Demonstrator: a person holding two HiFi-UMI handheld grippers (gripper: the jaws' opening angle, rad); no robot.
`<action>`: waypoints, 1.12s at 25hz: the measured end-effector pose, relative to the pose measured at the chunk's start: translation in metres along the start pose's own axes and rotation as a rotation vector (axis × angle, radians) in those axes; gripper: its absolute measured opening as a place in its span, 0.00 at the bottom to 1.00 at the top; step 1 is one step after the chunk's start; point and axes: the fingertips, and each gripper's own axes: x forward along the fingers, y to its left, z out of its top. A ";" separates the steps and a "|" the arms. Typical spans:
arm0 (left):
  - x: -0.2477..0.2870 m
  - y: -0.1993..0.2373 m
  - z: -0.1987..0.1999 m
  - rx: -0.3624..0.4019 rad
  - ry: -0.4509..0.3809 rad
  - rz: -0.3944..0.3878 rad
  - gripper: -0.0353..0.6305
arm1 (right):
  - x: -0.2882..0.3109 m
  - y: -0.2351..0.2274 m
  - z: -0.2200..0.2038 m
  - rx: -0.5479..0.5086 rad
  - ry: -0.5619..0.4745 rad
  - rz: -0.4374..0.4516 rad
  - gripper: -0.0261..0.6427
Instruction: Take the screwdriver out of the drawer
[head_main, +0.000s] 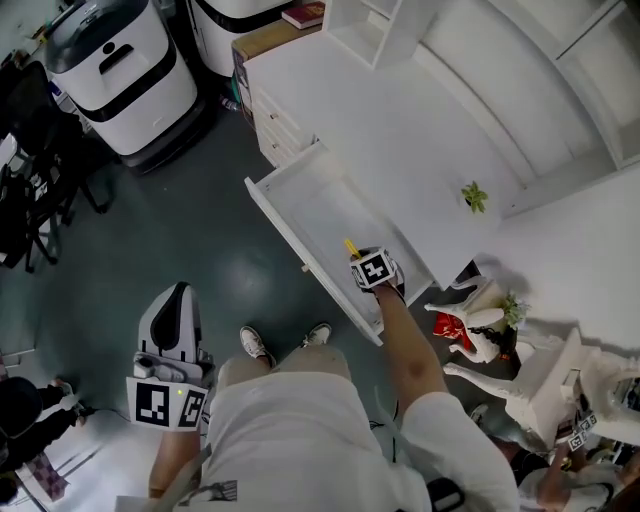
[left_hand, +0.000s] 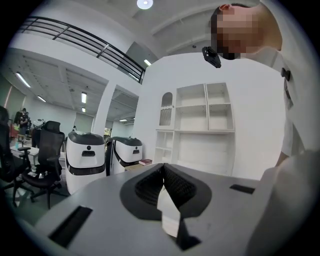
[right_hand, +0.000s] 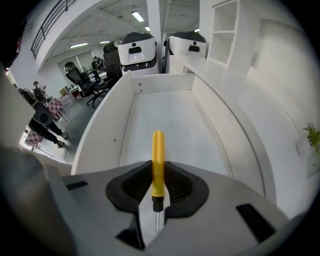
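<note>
Right hand-held gripper (right_hand: 158, 174), clamped on screwdriver (right_hand: 158, 150)

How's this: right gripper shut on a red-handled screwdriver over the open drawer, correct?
No, the handle is yellow. Right gripper view: right gripper shut on a yellow-handled screwdriver over the open drawer.

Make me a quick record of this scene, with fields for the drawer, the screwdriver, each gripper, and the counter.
drawer: white, pulled open
screwdriver: yellow handle, held over the drawer, handle pointing away from the gripper
right gripper: shut on the screwdriver near the shaft end of its handle
left gripper: shut, nothing in it, off to the side of the drawer
counter: white, with a small green plant on it
</note>
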 end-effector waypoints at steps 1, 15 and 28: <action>0.003 -0.004 0.002 -0.002 -0.007 -0.021 0.08 | -0.007 -0.001 -0.001 0.024 -0.016 -0.008 0.17; 0.030 -0.048 0.035 -0.015 -0.123 -0.262 0.08 | -0.136 -0.020 0.009 0.289 -0.341 -0.108 0.17; 0.050 -0.048 0.057 -0.010 -0.189 -0.326 0.08 | -0.256 -0.027 0.059 0.361 -0.664 -0.147 0.17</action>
